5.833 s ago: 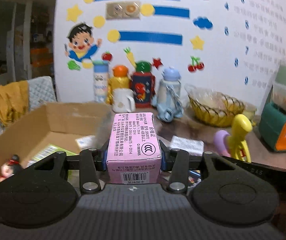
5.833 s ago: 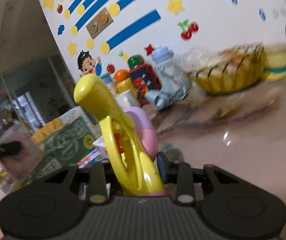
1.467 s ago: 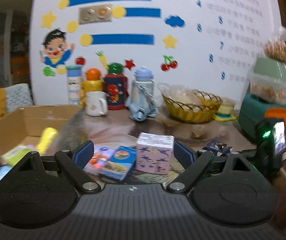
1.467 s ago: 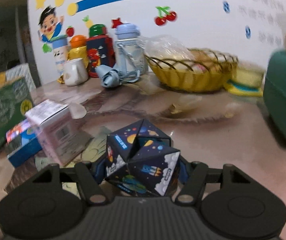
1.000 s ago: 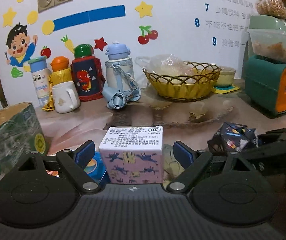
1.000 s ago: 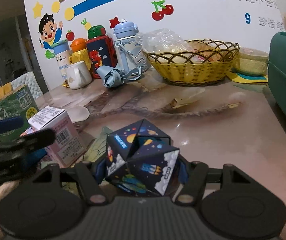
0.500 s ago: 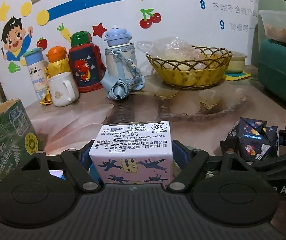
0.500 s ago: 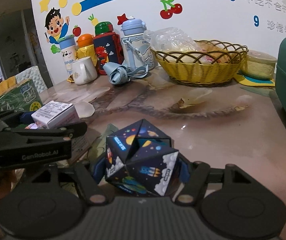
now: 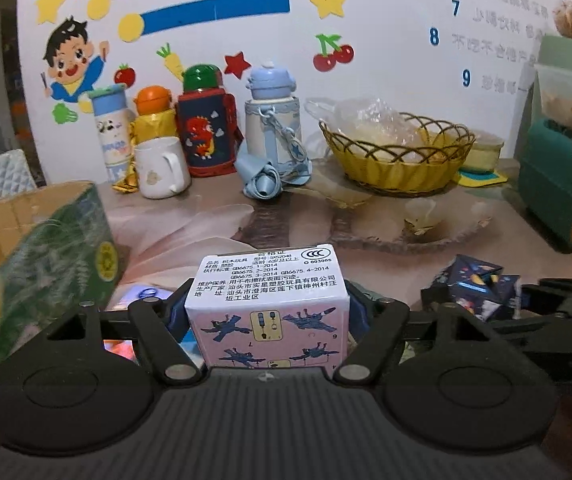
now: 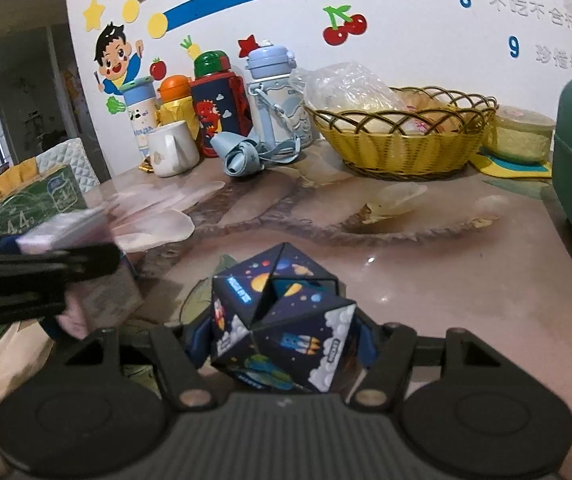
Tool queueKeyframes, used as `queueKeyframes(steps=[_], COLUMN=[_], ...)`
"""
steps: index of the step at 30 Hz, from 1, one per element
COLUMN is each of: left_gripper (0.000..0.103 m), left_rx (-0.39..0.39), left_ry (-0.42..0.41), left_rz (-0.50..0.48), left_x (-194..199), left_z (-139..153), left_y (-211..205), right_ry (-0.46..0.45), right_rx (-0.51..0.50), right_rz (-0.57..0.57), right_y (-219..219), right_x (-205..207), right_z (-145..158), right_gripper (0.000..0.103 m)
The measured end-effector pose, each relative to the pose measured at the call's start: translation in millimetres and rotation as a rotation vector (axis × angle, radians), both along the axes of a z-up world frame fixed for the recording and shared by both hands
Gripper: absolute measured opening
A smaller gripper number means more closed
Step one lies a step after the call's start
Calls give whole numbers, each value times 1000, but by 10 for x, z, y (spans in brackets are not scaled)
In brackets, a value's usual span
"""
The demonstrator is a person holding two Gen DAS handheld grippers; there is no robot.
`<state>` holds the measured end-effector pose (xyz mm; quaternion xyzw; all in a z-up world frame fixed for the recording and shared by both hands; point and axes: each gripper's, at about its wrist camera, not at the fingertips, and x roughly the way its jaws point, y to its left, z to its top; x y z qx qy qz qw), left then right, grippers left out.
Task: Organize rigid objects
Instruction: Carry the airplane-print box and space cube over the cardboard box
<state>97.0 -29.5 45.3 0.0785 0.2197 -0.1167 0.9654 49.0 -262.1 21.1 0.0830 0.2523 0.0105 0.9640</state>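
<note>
- Grippers both loaded now: the left gripper (image 9: 268, 312) has just been closing, and its blue pads now press the sides of the pink toy box (image 9: 268, 300), where a second ago they stood wide of it.
- Pink toy box sits clamped with its printed label face up, near the front edge of the table (image 9: 365, 216); judging by the blurred edge of the cardboard box (image 9: 46, 240) beside it, it looks to be coming up off the surface.
- Right gripper (image 10: 282, 336) is clenched on the space-print cube (image 10: 282, 320), as it was a second ago, and that cube stays put toward the table's front right.
- From the right wrist view, the left gripper's dark finger (image 10: 38, 276) crosses the left side with the pink box blurred behind it.
- Cardboard box stands open at the table's left edge, just beside the pink box; that reads as the bin for these toys.
- Meaning for the task: the pick looks done on both sides, so next I'd expect a carry left and a drop into the box, one hand at a time to avoid a clash over the opening.
- Bottles, a mug (image 9: 162, 168) and the wicker basket (image 9: 397, 156) line the back edge, well apart from the action.
</note>
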Motion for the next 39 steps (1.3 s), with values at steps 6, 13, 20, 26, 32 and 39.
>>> queueKeyframes(steps=[6, 13, 20, 26, 32, 39], left_gripper=[90, 90, 90, 90, 90, 90], left_rx=[-21, -85, -125, -174, -198, -215], left_ry=[-2, 39, 31, 10, -8, -28], left_rz=[-7, 21, 34, 50, 78, 135], left_x=[-348, -606, -810, -960, -1037, -1064], left_z=[144, 161, 188, 406, 633, 817], left_y=[206, 494, 660, 811, 1065, 1424], right_ry=[-12, -16, 1, -2, 5, -8], right_rx=[-43, -78, -105, -150, -11, 28], right_rz=[3, 1, 21, 33, 4, -15], right_y=[63, 109, 157, 252, 226, 368], right_x=[-12, -4, 34, 20, -45, -95], right_z=[14, 17, 10, 7, -16, -6], right_gripper=[66, 66, 66, 65, 65, 65])
